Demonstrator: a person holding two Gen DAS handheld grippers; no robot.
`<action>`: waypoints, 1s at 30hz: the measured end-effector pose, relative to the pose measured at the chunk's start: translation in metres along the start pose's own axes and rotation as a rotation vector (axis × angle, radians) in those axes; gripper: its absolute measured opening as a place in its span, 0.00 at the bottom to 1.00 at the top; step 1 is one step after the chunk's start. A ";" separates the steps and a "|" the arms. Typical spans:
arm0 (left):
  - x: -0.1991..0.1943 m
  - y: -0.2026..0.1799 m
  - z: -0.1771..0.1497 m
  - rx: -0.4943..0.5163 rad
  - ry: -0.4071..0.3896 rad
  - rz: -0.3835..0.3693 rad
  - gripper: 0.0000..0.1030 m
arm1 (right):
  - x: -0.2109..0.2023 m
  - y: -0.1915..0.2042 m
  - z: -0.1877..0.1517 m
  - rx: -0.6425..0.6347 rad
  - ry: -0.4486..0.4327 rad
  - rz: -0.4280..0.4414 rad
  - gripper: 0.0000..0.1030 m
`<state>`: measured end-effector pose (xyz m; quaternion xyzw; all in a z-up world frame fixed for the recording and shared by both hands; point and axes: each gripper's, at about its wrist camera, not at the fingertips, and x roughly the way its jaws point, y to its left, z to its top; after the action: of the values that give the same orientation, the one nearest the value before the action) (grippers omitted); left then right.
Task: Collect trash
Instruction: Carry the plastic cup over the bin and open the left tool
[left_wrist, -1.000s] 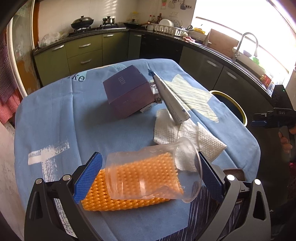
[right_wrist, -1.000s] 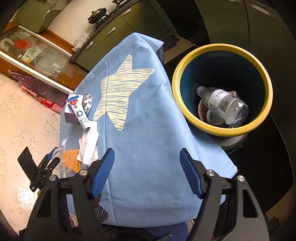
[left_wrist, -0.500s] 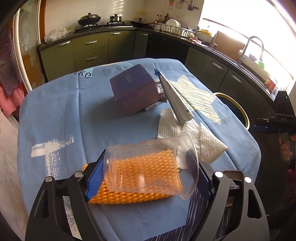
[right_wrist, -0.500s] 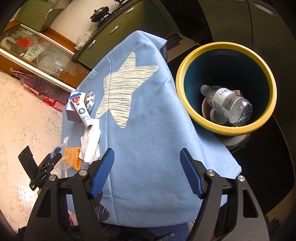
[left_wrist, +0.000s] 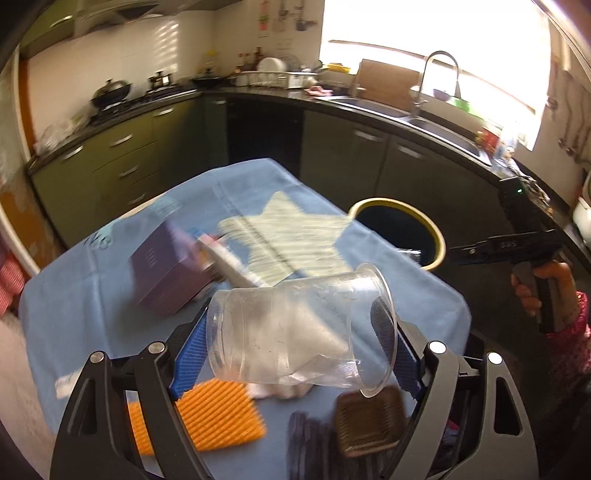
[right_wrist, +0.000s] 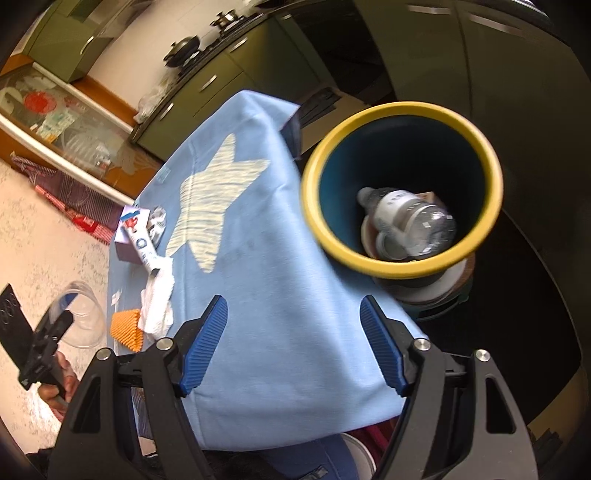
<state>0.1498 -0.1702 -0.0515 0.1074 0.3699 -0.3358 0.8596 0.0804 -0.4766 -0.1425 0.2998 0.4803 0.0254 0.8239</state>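
Sideways, gripping clear plastic cup (left_wrist: 295, 332) between left gripper (left_wrist: 295, 354) pads, long axis across jaws, mouth facing yellow-rimmed bin (left_wrist: 397, 232); right gripper (right_wrist: 293, 343) spread, empty.

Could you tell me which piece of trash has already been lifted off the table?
The clear plastic cup, held sideways in the left tool; box, tube and tissues lie on the cloth.

I count one clear plastic cup (left_wrist: 299, 332) at centre frame, one purple box (left_wrist: 166, 273) left of centre, one tube (right_wrist: 142, 243) across it. One orange spiky mat (left_wrist: 218, 417) at the bottom, one crumpled paper towel (right_wrist: 159, 306), one brown brush (left_wrist: 369, 421) lower right. One yellow-rimmed bin (right_wrist: 402, 273) at right, one bottle (right_wrist: 410, 218) inside.
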 end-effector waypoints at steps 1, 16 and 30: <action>0.007 -0.011 0.011 0.020 0.006 -0.023 0.80 | -0.003 -0.006 0.000 0.006 -0.010 -0.008 0.68; 0.177 -0.158 0.137 0.189 0.207 -0.209 0.80 | -0.031 -0.094 0.003 0.124 -0.102 -0.077 0.71; 0.271 -0.201 0.174 0.170 0.264 -0.144 0.89 | -0.042 -0.124 -0.006 0.174 -0.120 -0.089 0.72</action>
<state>0.2514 -0.5312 -0.1080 0.1961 0.4565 -0.4095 0.7651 0.0222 -0.5895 -0.1764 0.3493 0.4432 -0.0711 0.8225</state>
